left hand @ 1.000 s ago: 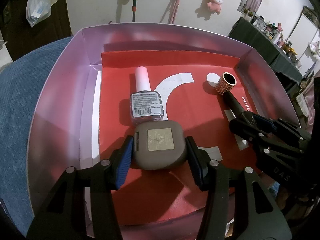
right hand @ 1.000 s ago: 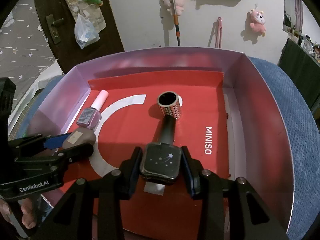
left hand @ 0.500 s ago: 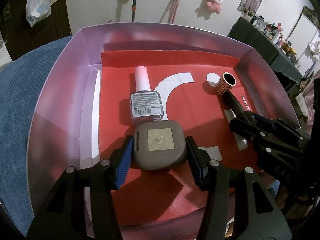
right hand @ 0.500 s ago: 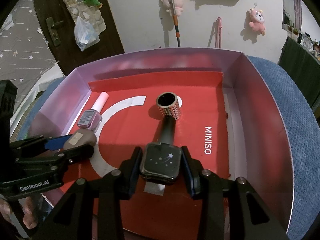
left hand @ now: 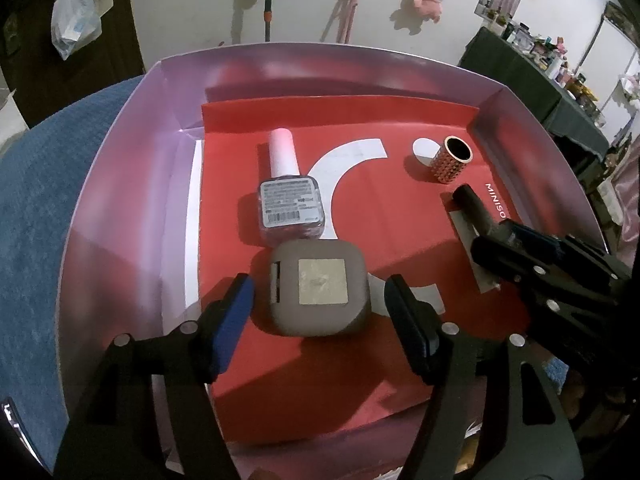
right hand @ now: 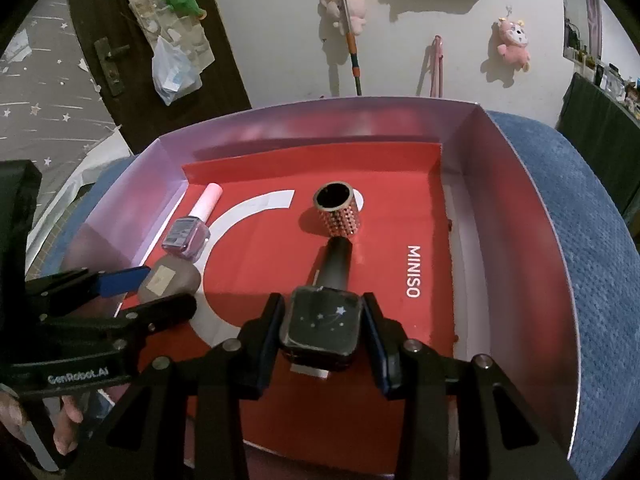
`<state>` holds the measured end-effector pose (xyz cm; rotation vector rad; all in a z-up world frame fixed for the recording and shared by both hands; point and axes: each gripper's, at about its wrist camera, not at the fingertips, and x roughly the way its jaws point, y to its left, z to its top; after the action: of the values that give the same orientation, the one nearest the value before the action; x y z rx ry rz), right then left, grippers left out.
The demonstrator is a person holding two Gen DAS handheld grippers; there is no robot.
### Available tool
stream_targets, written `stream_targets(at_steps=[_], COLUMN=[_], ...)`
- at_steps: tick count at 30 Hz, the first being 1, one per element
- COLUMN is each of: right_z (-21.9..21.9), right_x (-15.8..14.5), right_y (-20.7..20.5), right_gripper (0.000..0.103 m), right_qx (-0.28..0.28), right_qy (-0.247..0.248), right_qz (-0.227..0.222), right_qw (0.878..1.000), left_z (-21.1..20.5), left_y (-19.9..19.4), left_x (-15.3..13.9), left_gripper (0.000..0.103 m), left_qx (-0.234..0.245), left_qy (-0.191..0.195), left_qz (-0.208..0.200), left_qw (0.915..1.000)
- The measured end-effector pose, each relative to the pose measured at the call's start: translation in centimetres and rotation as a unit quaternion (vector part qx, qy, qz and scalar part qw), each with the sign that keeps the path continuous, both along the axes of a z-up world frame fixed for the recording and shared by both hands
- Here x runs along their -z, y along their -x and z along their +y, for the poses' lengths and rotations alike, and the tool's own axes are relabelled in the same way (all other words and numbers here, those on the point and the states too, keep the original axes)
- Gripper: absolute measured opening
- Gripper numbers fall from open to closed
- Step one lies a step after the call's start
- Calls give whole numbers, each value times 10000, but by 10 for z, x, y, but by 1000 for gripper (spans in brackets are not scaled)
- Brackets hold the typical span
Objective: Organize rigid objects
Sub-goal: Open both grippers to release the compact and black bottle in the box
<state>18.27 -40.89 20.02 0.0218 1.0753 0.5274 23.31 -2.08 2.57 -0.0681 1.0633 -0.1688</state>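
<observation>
The brown case [left hand: 318, 288] lies flat on the red paper [left hand: 400, 208] inside the big pink box [left hand: 120, 200]. It is square with round corners and has a pale sticker on top. My left gripper [left hand: 318, 312] is open around it. My two fingers stand on each side of the case, and I can see a gap of red paper between each blue pad and the case. I am not touching it.

Just past the case lies a nail polish bottle [left hand: 291, 208]. It lies on its side with its label up and its pink cap [left hand: 283, 152] pointing to the far wall of the box. The bottle and the case are touching or nearly so.

My right gripper [right hand: 323, 328] is shut on the watch [right hand: 322, 326]. The watch has a dark square face with little stars on it. My fingers press on both of its sides. Its dark strap [right hand: 336, 264] sticks out ahead and reaches to the gold tube [right hand: 338, 214]. The gold tube is short, covered in little bumps, and lies tilted with its black open end up and away from me. White letters on the red paper to the right of the strap say MINISO.

The box sits on a blue cloth [right hand: 592, 240]. On the wall behind hang a pink toy [right hand: 514, 42] and a plastic bag [right hand: 174, 72].
</observation>
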Motion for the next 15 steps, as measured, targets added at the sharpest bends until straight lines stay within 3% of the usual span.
stream_targets(at_steps=[4,10,15], right_z=[-3,-8,-12], right_x=[-12,-21,-32], right_y=[6,15,24], right_gripper=[54,60,67], right_qx=[29,45,26], right_qy=[-23,-134,-260], right_qz=[-188,-245,-350], right_qw=[9998,9996,9990], left_z=[2,3,2], left_y=[3,9,16], left_x=[-1,-5,-11], left_gripper=[74,75,83], left_qx=[-9,3,29], left_qy=[97,88,131], left_qz=[-4,-82,-185], left_qw=[10000,9999,9997])
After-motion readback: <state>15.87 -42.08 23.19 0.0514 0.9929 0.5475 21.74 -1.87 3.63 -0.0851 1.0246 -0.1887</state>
